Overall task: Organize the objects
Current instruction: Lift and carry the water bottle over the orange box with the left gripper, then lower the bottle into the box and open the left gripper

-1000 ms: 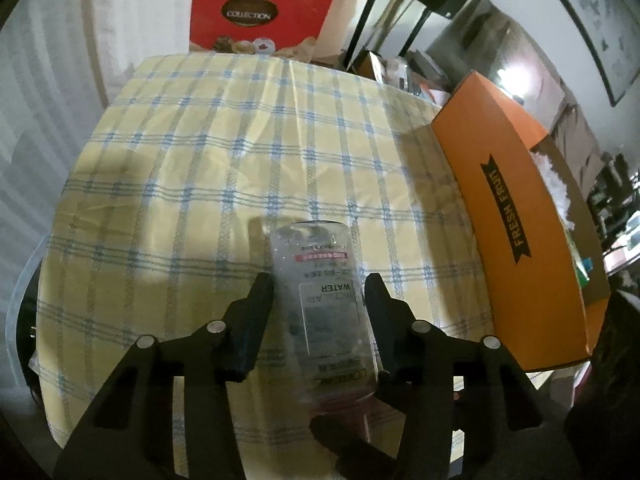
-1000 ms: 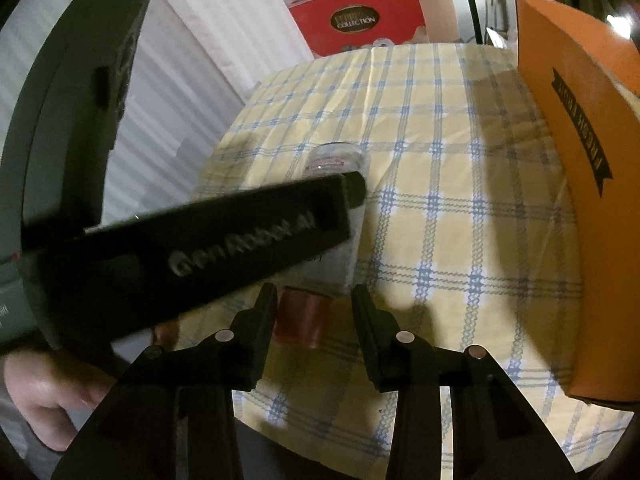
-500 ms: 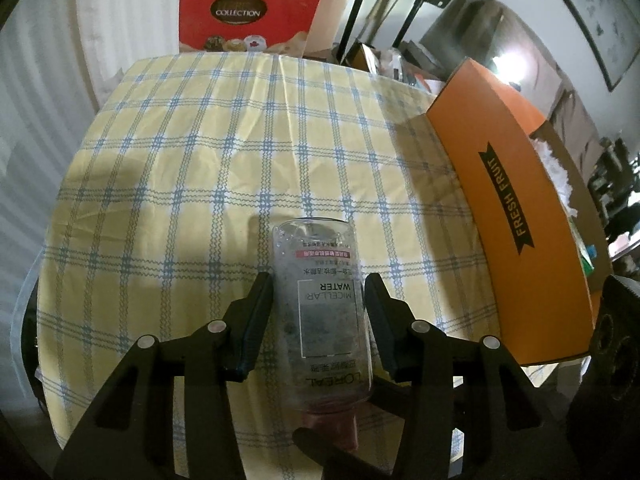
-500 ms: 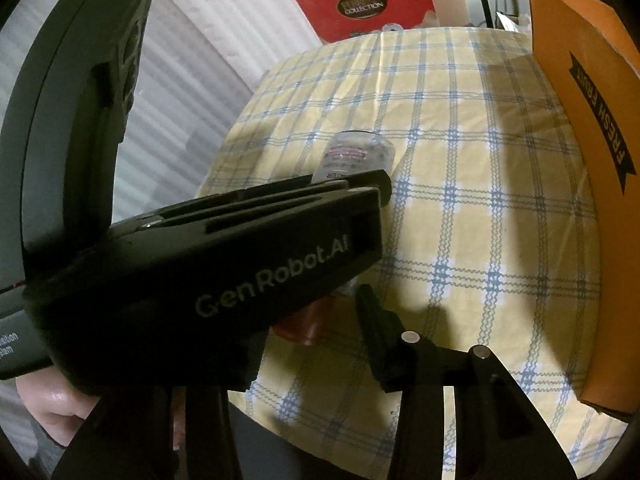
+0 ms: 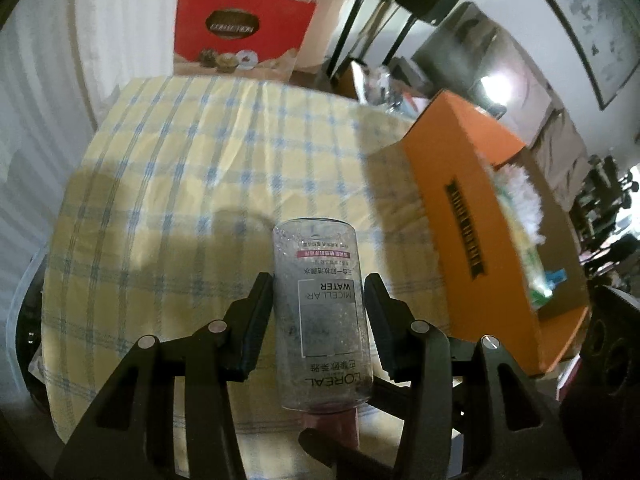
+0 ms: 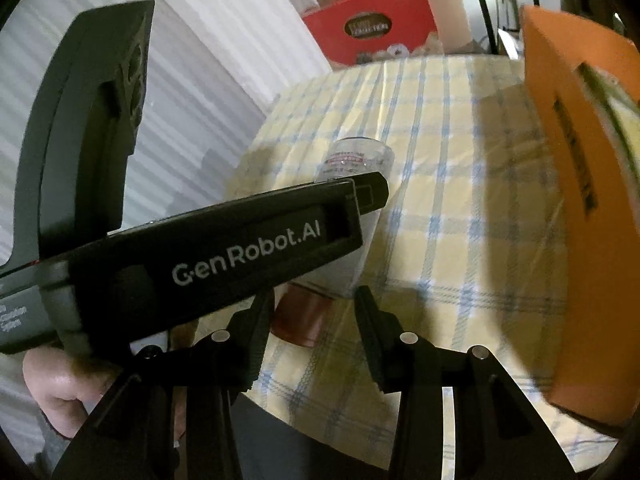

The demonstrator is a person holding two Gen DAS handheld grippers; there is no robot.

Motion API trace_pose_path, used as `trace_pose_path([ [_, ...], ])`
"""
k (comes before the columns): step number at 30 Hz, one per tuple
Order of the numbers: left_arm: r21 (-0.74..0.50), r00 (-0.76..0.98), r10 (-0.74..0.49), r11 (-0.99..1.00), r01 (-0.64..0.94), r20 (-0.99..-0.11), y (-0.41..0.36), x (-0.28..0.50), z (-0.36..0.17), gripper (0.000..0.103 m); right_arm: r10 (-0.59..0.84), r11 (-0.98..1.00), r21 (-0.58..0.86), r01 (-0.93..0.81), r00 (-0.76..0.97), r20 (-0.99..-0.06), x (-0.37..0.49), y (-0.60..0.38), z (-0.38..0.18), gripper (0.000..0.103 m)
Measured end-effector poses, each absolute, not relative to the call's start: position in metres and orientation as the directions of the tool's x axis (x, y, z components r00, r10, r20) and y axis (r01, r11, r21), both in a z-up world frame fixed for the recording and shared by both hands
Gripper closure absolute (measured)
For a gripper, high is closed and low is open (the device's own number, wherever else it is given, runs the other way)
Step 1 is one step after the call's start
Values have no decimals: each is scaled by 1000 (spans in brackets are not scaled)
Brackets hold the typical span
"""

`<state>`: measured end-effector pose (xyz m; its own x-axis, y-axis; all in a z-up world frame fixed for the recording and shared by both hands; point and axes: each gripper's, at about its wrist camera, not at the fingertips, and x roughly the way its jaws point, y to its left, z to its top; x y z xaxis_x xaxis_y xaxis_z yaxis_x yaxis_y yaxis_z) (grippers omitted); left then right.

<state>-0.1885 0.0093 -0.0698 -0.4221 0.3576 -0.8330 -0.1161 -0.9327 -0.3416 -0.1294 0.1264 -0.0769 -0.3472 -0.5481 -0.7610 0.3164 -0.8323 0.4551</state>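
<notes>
We've got the bottle (image 5: 318,312) clamped across its middle in the left gripper (image 5: 319,296), base pointing away and the reddish cap (image 6: 300,316) toward us. It hangs over the near part of the tablecloth (image 5: 200,168), left of the orange box (image 5: 472,220). The right gripper (image 6: 316,312) sits around the cap, but we can't tell if its pads actually bite. Looks like we're mid-carry, so our guess for the next move is a swing right and over the box wall, then a drop inside. The bottle is clear, smooth plastic, rounded, with a paper label, so it's probably slippery. The box is stiff cardboard with white fluffy stuff (image 5: 520,196) inside. The cloth is soft yellow-and-blue check.
</notes>
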Motion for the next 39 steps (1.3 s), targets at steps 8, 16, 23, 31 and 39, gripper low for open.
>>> trace_pose_path([
  [8,-346,-451,391,-920,-183,-802,48,-191,-34,59,-558,-830,474,294,-400,-727,-129,168,-36,61],
  [16,-325,-448,426,-901,-288,-786,110,-192,-4,59,-521,-853,457,254,-466,-715,-124,217,-11,61],
  [23,-308,-407,454,-874,-375,-793,180,-194,-1,59,-487,-867,464,183,-511,-709,-120,279,-4,61],
  [31,-287,-351,472,-837,-465,-809,249,-195,-11,59,-443,-875,477,82,-533,-721,-112,340,-11,61],
  [39,-260,-304,452,-822,-506,-838,286,-198,-29,59,-405,-884,467,22,-537,-740,-113,373,-23,60],
])
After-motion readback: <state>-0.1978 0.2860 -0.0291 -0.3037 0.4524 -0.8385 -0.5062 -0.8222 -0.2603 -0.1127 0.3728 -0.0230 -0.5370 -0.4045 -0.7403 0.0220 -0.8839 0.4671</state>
